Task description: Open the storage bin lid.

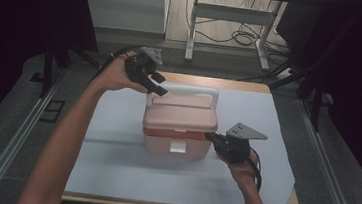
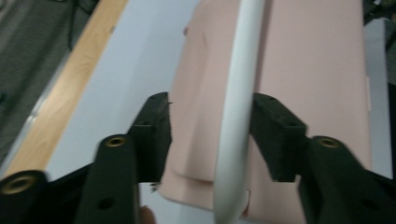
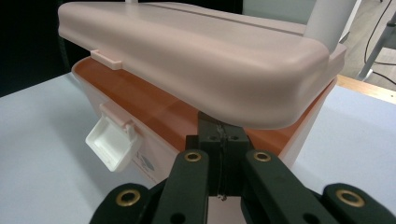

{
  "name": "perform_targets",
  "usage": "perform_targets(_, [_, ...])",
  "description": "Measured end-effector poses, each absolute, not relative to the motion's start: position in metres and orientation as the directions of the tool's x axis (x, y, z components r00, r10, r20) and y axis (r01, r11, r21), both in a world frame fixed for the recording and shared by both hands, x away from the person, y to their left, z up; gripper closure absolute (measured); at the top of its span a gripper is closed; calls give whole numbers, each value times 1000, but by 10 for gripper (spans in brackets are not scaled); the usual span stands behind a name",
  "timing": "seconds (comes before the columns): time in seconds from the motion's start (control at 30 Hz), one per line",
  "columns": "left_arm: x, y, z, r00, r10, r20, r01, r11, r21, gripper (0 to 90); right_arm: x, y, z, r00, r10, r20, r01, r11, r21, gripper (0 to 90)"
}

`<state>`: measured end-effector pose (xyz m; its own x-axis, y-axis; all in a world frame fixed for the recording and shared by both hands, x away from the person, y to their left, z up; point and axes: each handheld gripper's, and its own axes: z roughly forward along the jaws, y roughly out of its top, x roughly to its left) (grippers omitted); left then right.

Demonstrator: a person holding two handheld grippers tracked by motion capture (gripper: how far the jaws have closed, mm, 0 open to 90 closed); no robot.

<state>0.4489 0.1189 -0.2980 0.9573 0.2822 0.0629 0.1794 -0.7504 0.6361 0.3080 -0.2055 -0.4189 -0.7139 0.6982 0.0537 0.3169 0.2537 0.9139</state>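
- Now, nearest in, the right gripper (image 3: 219, 140) has its jaws pressed together, wedged under the lid (image 3: 196, 60) edge at the box's right end.
- The pink storage box (image 1: 179, 127) sits mid-table (image 1: 112, 170); rigid, smooth plastic, probably light. White latch (image 3: 112, 144) hangs undone.
- Farther back, the left gripper (image 2: 210, 135) stands open astride the white handle (image 2: 238, 102), the surest hold.
- Nothing crowds it.

The right gripper (image 3: 219, 135) is seen with its fingers (image 3: 208, 140) pressed together under the raised pink lid (image 3: 196, 56) of the box (image 3: 154, 135). A white latch (image 3: 112, 142) hangs open at nine o'clock, and the pale worktop (image 3: 42, 154) lies beneath.
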Motion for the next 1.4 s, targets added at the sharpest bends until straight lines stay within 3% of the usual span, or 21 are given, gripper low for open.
perform_targets(0.1, [446, 130, -293, 952, 296, 78, 173, -730, 661, 365, 308, -206, -419, -714, 697, 56, 319, 253, 914, 897])
perform_targets(0.4, [431, 159, -291, 936, 349, 52, 215, -679, 702, 330, 307, -205, -418, -715, 696, 58, 325, 259, 910, 897])
perform_targets(1.03, [389, 199, -326, 923, 384, -29, 273, -600, 752, 331, 304, -204, -410, -715, 698, 38, 306, 263, 915, 897])
perform_targets(1.23, [382, 203, -342, 914, 405, -33, 293, -600, 744, 360, 304, -204, -411, -715, 698, 38, 307, 264, 914, 897])
perform_targets(1.4, [374, 206, -352, 910, 414, -24, 294, -604, 741, 434, 305, -203, -410, -716, 698, 34, 308, 271, 912, 897])
